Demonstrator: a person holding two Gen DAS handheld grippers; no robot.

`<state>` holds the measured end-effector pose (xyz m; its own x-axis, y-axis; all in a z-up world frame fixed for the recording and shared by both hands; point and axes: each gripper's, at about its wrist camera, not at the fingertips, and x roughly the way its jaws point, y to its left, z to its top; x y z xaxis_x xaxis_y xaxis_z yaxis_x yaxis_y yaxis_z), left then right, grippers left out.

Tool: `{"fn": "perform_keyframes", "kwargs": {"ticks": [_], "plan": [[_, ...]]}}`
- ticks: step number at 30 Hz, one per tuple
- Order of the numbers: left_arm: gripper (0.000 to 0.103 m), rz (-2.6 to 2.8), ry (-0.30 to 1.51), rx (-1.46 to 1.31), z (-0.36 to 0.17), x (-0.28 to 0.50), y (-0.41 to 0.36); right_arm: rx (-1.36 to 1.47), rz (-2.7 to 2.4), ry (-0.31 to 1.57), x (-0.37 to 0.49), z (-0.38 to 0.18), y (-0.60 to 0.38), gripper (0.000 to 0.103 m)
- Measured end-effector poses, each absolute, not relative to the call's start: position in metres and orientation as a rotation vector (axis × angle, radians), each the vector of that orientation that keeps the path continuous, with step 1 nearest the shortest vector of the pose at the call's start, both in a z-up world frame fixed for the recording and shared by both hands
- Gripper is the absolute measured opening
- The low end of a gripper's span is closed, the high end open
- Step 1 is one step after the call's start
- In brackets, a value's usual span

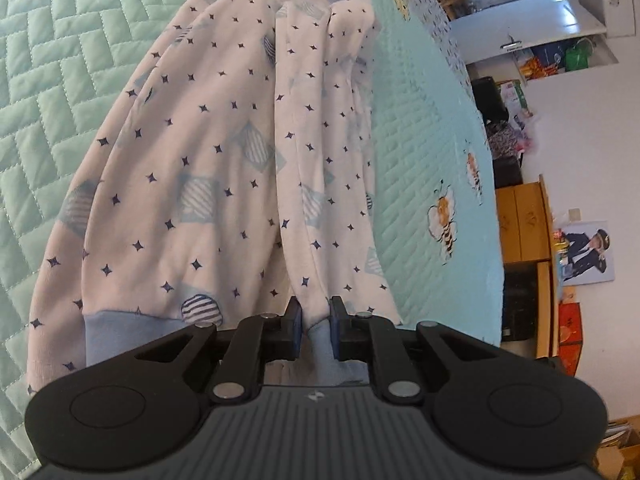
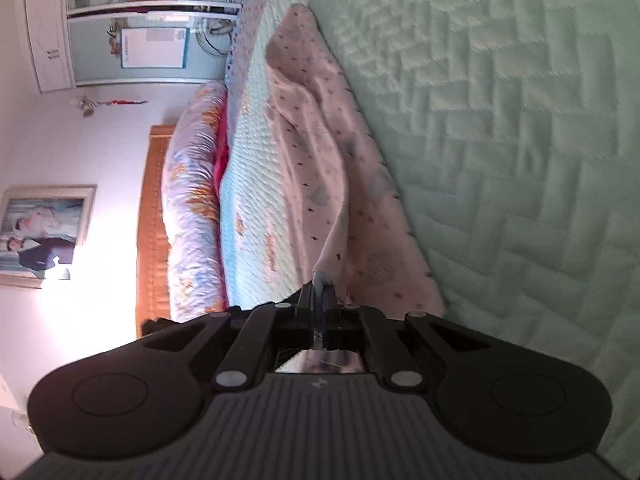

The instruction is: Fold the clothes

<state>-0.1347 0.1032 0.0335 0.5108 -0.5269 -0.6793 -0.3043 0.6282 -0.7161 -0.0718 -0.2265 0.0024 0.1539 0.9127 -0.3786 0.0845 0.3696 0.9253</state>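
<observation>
A white garment (image 1: pixel 208 168) with dark stars, striped patches and pale blue cuffs lies bunched on the mint quilted bedspread (image 1: pixel 52 80). In the left wrist view my left gripper (image 1: pixel 316 322) is shut on a gathered pale blue cuff of the garment, whose cloth runs away from the jaws in a long fold. In the right wrist view my right gripper (image 2: pixel 321 300) is shut on another edge of the same garment (image 2: pixel 320 152), and the cloth rises from the jaws in a ridge across the bed. That view is blurred.
The bedspread (image 2: pixel 520 160) spreads wide around the garment, with bee prints (image 1: pixel 442 220) near its edge. A rolled duvet (image 2: pixel 192 200) and a wooden headboard (image 2: pixel 150 232) lie at one end. Cardboard boxes (image 1: pixel 520 220) and shelves (image 1: pixel 552 56) stand beyond the bed's side.
</observation>
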Motion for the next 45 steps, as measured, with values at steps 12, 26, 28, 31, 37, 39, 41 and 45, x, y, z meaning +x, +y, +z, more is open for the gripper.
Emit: {"fn": "perform_keyframes", "kwargs": {"ticks": [12, 26, 28, 31, 37, 39, 41, 45], "plan": [[0.021, -0.125, 1.088, -0.840, 0.030, -0.129, 0.100, 0.850, 0.735, 1.300, -0.075, -0.011, -0.223, 0.003], [0.037, -0.034, 0.932, -0.830, 0.070, -0.127, 0.144, 0.508, 0.793, 1.189, -0.081, 0.029, -0.220, 0.024], [0.037, -0.015, 0.912, -0.831, 0.072, -0.116, 0.152, 0.536, 0.802, 1.171, -0.076, 0.034, -0.228, 0.024], [0.038, 0.007, 0.882, -0.832, 0.073, -0.094, 0.164, 0.573, 0.794, 1.127, -0.054, 0.045, -0.235, 0.024], [0.040, -0.007, 0.837, -0.739, 0.087, -0.049, 0.163, 0.555, 0.823, 1.006, 0.032, 0.071, -0.196, 0.024], [0.041, -0.010, 0.817, -0.694, 0.090, -0.036, 0.158, 0.555, 0.848, 0.997, 0.066, 0.074, -0.172, 0.024], [0.042, -0.013, 0.813, -0.675, 0.089, -0.025, 0.157, 0.524, 0.842, 0.985, 0.096, 0.075, -0.146, 0.025], [0.042, -0.020, 0.827, -0.724, 0.074, -0.013, 0.168, 0.470, 0.838, 0.995, 0.143, 0.069, -0.110, 0.025]]}}
